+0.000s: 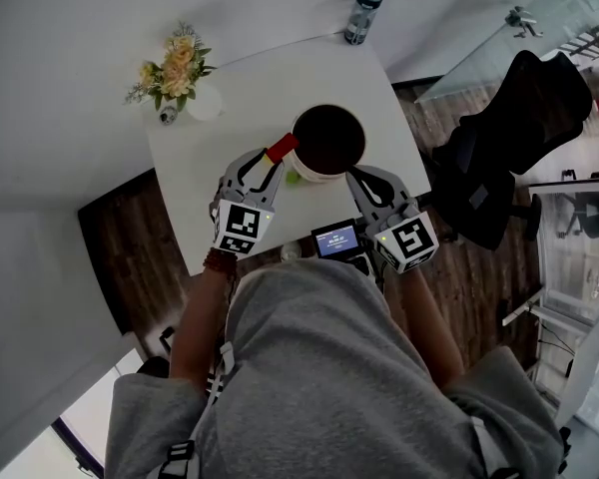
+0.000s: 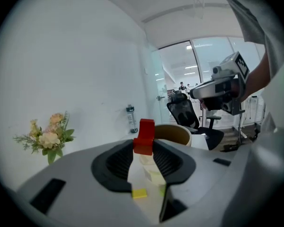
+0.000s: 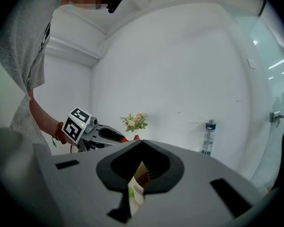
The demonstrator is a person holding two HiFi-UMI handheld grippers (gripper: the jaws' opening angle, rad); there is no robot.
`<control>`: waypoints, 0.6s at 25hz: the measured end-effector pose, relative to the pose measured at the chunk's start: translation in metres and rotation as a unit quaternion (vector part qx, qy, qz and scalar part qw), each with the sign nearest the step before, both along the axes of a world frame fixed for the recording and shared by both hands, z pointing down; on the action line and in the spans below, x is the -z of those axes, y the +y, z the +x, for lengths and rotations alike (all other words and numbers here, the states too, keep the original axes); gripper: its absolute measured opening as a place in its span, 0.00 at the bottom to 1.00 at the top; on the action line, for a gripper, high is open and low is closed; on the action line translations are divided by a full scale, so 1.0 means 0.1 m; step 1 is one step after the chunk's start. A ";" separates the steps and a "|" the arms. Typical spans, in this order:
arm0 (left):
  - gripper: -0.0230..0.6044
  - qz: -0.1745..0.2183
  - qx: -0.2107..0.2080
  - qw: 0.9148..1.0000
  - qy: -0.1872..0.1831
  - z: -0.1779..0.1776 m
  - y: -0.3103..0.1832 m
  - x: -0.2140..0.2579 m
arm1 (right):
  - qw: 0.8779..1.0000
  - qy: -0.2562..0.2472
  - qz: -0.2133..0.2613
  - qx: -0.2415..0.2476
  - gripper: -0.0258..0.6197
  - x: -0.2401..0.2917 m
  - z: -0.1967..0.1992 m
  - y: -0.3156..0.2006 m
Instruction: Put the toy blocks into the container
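Left gripper: clenched on red block, high at container rim, 9 o'clock, likely for dropping in.
Right gripper: clamped on container wall, 5 o'clock, apparently steadying.
Green block: tabletop, 7 o'clock.

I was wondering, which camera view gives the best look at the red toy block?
The left gripper view: the red block sits large and central, pinched in the left claw. The head view shows it small at that claw's tip, beside the container. The right gripper view catches only a red sliver.
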State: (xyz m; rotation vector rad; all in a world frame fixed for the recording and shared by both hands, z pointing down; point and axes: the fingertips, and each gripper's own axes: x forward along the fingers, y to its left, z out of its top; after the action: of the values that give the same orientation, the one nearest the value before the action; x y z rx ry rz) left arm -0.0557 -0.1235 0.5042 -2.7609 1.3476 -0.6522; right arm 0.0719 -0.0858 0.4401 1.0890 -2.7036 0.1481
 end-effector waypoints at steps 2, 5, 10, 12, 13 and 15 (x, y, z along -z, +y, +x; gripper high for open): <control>0.25 -0.001 -0.007 1.000 -0.002 0.06 -0.02 0.00 | 1.000 0.000 0.000 -0.002 0.04 -0.01 0.02 -0.01; 0.25 -0.002 -0.019 1.000 -0.003 0.16 -0.05 -0.01 | 1.000 -0.001 -0.003 -0.007 0.04 -0.03 0.05 -0.02; 0.25 -0.007 -0.043 0.999 -0.008 0.40 -0.14 -0.05 | 1.000 -0.002 -0.007 -0.016 0.04 -0.07 0.12 -0.04; 0.25 -0.011 -0.052 0.999 -0.008 0.51 -0.18 -0.07 | 1.000 -0.001 -0.008 -0.018 0.04 -0.09 0.15 -0.06; 0.25 -0.013 -0.057 0.998 -0.008 0.56 -0.20 -0.09 | 1.000 0.000 -0.009 -0.019 0.04 -0.09 0.17 -0.06; 0.25 -0.016 -0.067 0.998 -0.012 0.66 -0.25 -0.12 | 1.000 0.001 -0.011 -0.022 0.04 -0.11 0.20 -0.09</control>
State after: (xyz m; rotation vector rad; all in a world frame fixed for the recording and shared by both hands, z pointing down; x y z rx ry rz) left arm 0.0103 -0.1481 0.5158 -2.8279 1.1466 -0.7027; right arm 0.0919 -0.0949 0.4509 1.1415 -2.6707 0.1831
